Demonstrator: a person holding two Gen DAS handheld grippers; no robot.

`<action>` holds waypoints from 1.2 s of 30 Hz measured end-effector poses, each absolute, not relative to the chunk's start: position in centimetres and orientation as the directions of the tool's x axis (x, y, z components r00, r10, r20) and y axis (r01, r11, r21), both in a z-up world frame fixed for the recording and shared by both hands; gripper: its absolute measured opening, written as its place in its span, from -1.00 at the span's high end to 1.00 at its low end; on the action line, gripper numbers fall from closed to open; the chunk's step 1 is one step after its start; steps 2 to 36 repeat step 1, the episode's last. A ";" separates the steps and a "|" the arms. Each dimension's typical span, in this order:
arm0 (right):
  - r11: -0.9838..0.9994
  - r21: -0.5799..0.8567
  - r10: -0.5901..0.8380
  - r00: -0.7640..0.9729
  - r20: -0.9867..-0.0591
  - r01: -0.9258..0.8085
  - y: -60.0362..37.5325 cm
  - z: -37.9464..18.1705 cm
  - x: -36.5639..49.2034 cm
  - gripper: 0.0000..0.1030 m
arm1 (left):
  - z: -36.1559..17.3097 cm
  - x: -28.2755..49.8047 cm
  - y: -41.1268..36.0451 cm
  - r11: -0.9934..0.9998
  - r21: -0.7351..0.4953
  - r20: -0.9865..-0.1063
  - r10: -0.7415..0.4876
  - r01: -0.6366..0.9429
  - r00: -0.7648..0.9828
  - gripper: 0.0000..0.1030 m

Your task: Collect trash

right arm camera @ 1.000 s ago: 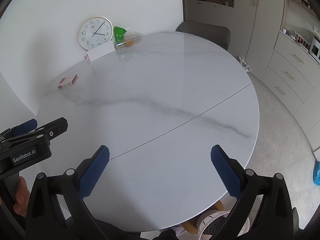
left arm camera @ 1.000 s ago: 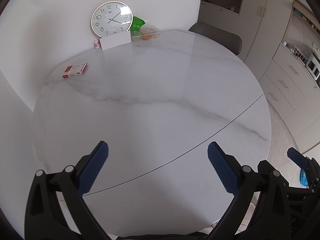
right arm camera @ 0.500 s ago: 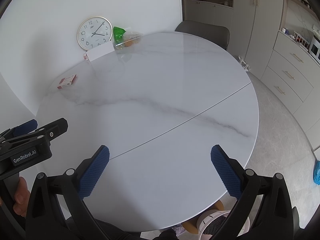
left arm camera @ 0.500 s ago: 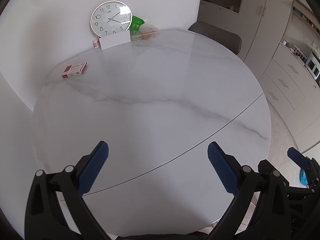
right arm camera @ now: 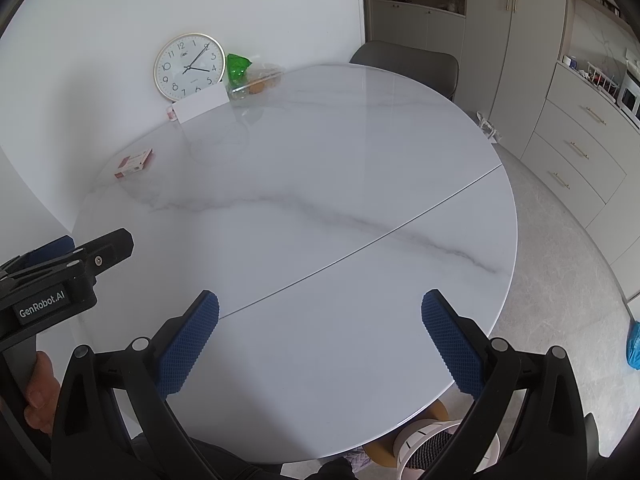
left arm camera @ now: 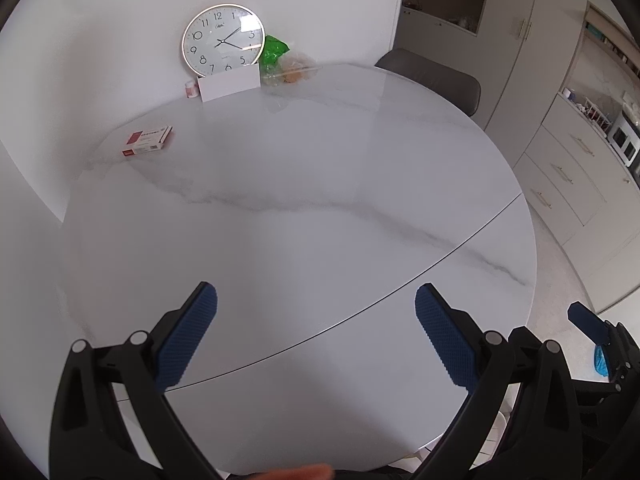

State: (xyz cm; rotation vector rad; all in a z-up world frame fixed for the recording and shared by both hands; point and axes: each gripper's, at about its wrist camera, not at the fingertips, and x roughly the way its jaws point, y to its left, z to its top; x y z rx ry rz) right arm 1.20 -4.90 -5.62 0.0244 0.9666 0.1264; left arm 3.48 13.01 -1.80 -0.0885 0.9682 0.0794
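Both the left gripper and right gripper hover with fingers spread wide and empty over the tabletop; a red box lies at upper left.

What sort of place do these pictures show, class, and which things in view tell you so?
Most likely a home dining area beside a kitchen: a round marble-look table with a grey chair drawn up, pale cabinets with drawers, and a wall clock propped on the table.

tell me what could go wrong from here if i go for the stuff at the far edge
1. The bags lie right beside the clock leaning on the wall; a reach there might knock it over.
2. The box lies flat on the glossy table, so it may slide instead of being gripped.
3. Both tools, left and right, hover side by side and could collide.
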 end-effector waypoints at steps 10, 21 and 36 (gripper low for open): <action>0.992 0.077 0.118 0.561 -0.819 -0.096 -4.9 -5.6 1.2 -0.95 | -1.8 3.5 13.0 0.993 -0.036 -0.826 0.032 -0.109 0.562 -0.85; 0.992 0.077 0.118 0.561 -0.819 -0.096 -4.9 -5.6 1.2 -0.95 | -1.8 3.5 13.0 0.993 -0.036 -0.826 0.032 -0.109 0.562 -0.85; 0.992 0.077 0.118 0.561 -0.819 -0.096 -4.9 -5.6 1.2 -0.95 | -1.8 3.5 13.0 0.993 -0.036 -0.826 0.032 -0.109 0.562 -0.85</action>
